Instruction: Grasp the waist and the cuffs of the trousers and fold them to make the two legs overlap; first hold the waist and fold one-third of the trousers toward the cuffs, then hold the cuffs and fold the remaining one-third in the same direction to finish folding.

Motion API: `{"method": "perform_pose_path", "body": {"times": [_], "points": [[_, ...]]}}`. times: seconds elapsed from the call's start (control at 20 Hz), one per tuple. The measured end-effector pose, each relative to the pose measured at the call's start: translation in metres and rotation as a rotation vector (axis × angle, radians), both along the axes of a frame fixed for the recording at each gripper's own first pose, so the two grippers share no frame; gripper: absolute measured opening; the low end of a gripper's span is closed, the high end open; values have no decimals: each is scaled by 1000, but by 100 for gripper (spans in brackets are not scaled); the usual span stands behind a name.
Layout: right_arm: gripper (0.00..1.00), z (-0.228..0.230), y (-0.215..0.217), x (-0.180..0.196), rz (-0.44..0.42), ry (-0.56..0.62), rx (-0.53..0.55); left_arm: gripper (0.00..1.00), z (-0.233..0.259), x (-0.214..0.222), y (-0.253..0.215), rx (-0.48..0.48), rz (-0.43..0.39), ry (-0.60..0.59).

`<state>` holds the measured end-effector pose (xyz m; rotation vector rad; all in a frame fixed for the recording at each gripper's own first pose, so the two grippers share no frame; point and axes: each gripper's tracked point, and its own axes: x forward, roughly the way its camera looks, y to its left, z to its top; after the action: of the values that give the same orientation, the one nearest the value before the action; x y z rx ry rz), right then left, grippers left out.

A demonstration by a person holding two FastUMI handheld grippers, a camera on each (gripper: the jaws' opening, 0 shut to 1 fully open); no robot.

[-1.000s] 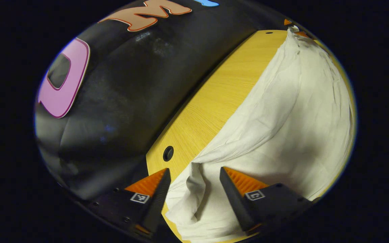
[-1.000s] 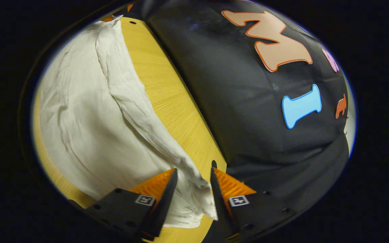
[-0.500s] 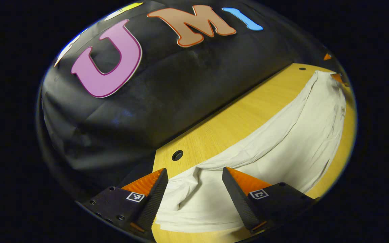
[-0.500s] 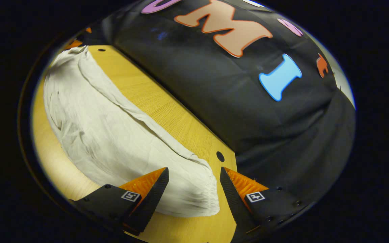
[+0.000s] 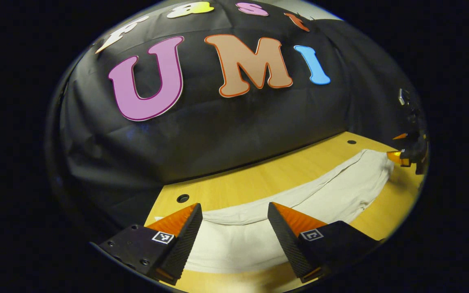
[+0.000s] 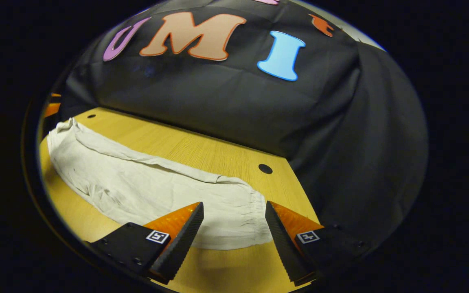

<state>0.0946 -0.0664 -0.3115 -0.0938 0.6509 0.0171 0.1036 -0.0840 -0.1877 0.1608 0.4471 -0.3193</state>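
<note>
Trousers (image 5: 299, 199) of pale, creased cloth lie flat on the yellow wooden desk (image 5: 259, 179), stretched in one long band along its length, close to the far edge but not touching it. In the left gripper view the left hand-held gripper (image 5: 234, 221) hovers over one end of the band, its two fingers spread wide apart with cloth showing in the gap between them and below; neither finger presses on the fabric, so it holds nothing. A round hole in the desk (image 5: 182, 198) sits just beyond that end, near the desk's corner. The band runs away to the right toward the other hand-held gripper, whose fingertips show small at the far end, just beside the cloth's tip.

In the right gripper view the right hand-held gripper (image 6: 234, 219) hangs above the opposite end of the trousers (image 6: 157, 191), where the fabric is gathered in fine puckers like an elastic waist. Its fingers likewise stand wide open, framing that gathered end without gripping it. A second round hole (image 6: 265, 168) lies in the desk (image 6: 185, 150) just beyond this end. A long ridge of folded cloth runs along the trousers' far side. Black cloth of the booth wall (image 6: 218, 97) rises directly behind the desk.
</note>
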Motion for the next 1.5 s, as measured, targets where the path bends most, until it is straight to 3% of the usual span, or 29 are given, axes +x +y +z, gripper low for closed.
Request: {"method": "perform_pose_path", "body": {"times": [0.25, 0.5, 0.65, 0.75, 0.85, 0.9, 1.0, 1.05, 1.2, 1.35, 1.4, 1.5], "points": [[100, -27, -34, -11, -183, 50, 175, 96, 25, -14, -5, 35, -2, -39], [99, -60, -60, -20, -354, 134, 326, 96, 30, -28, 4, 50, 46, -32], [92, -78, -62, -23, -451, 186, 464, 100, 28, -38, 9, 66, 71, -15], [96, -83, -61, -23, -488, 206, 540, 96, 30, -43, 10, 82, 78, -13], [92, -88, -57, -22, -499, 221, 589, 96, 32, -46, 9, 94, 80, -15], [96, -90, -55, -21, -499, 231, 603, 96, 32, -47, 8, 97, 81, -16], [93, -93, -52, -17, -499, 231, 615, 96, 33, -50, 5, 100, 83, -14], [78, -93, -50, -18, -497, 235, 624, 96, 34, -51, 2, 100, 82, -15], [70, -98, -52, -19, -498, 245, 616, 96, 36, -55, -3, 102, 82, -15], [39, -109, -47, -16, -477, 277, 635, 96, 36, -57, -6, 96, 88, -13], [37, -107, -49, -14, -478, 268, 638, 96, 37, -59, -7, 95, 93, -11], [18, -104, -54, -19, -471, 274, 622, 96, 41, -61, -7, 95, 103, -14]]}}
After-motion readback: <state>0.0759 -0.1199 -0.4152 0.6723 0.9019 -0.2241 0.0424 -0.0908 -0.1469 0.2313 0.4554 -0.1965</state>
